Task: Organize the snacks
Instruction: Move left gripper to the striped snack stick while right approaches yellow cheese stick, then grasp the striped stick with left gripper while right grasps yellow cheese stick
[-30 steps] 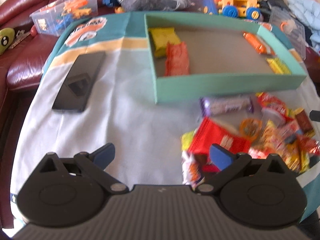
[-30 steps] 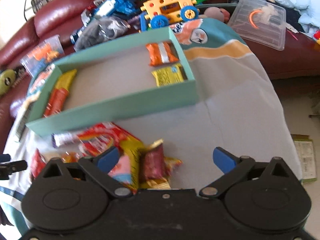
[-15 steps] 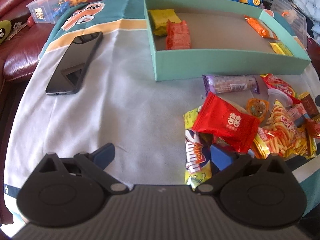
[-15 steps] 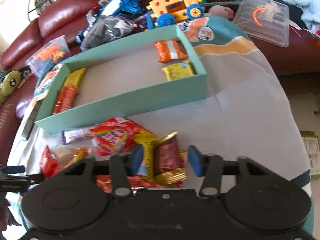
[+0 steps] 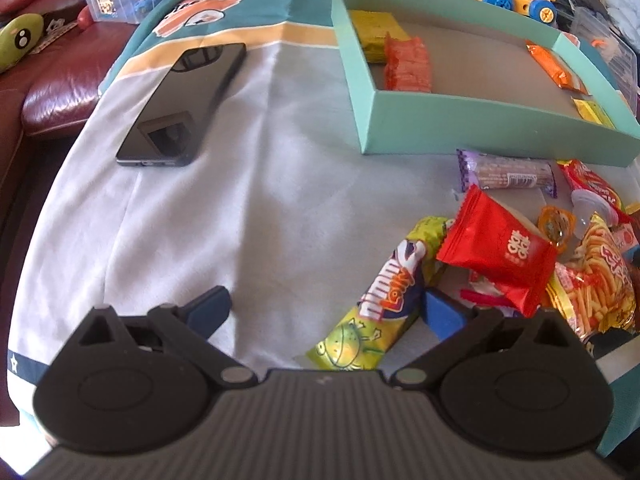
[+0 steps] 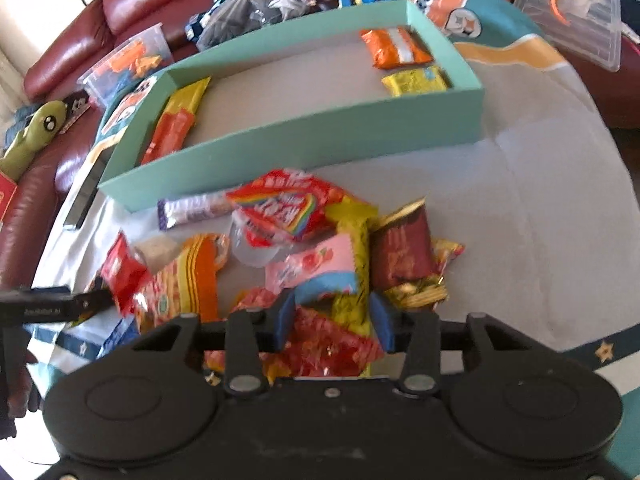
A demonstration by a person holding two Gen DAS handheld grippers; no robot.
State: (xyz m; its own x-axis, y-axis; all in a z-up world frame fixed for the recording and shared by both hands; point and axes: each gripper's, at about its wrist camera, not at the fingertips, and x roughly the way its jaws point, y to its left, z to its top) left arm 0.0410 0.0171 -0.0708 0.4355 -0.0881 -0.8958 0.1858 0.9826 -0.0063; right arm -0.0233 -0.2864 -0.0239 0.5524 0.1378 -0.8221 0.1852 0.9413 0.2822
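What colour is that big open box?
Mint green box with a grey floor, clearest in the right wrist view.

Left gripper matte black, blue pads, ribbed grey base, silver pivot screws, right gripper alike

Right view's lower middle: the red packet is half hidden behind the gripper body, print too blurry to read.
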